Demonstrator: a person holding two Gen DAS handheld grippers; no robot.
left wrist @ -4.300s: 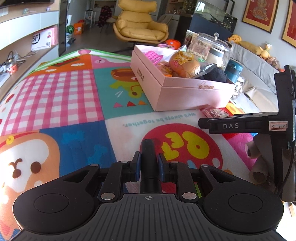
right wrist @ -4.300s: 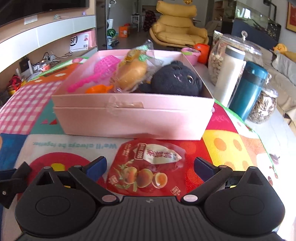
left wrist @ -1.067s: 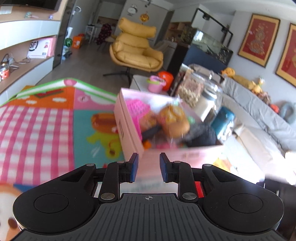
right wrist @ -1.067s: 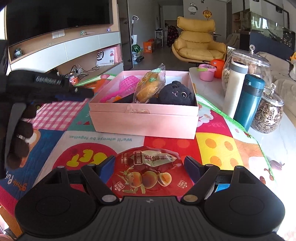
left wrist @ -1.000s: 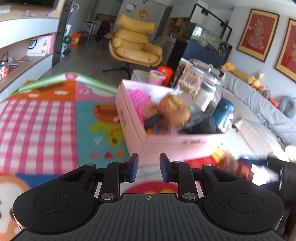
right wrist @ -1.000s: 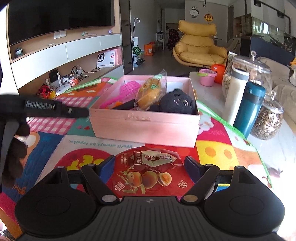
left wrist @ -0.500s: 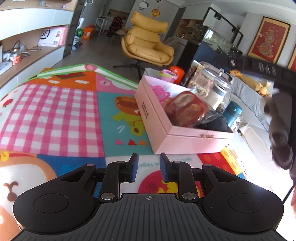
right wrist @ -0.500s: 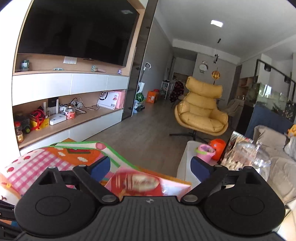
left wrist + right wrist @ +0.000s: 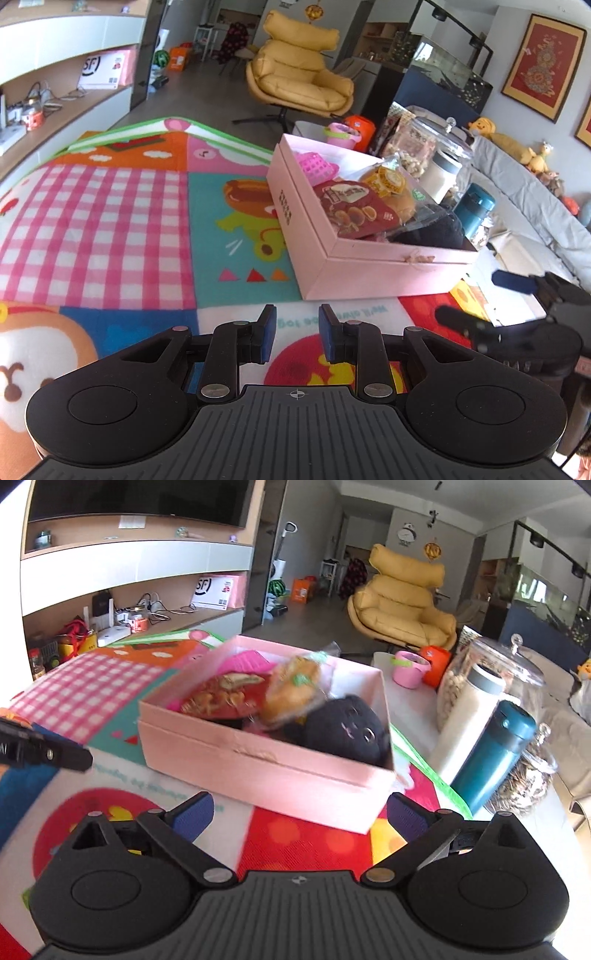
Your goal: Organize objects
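The pink box point(image 9: 369, 273) point(image 9: 258, 771) stands open on the colourful play mat point(image 9: 110, 221). In it lie a red snack packet point(image 9: 354, 214) point(image 9: 225, 699), a wrapped bun point(image 9: 391, 188) point(image 9: 295, 686), a black plush toy point(image 9: 432, 229) point(image 9: 343, 731) and a pink toy basket point(image 9: 314, 168). My right gripper point(image 9: 299, 814) point(image 9: 480, 299) hovers just in front of the box, its jaws opening wide with nothing between them. My left gripper point(image 9: 297, 332) is over the mat to the box's near left, shut to a narrow gap on nothing.
To the right of the box stand a teal flask point(image 9: 495, 753), a white bottle point(image 9: 469, 716) and lidded glass jars point(image 9: 517, 672). A pink cup point(image 9: 408, 670) sits behind the box. A yellow armchair point(image 9: 299, 81) is farther back.
The red snack packet, between my right gripper's jaws a second ago, now lies in the pink box. The right jaws have spread and the gripper has come back down in front of the box.
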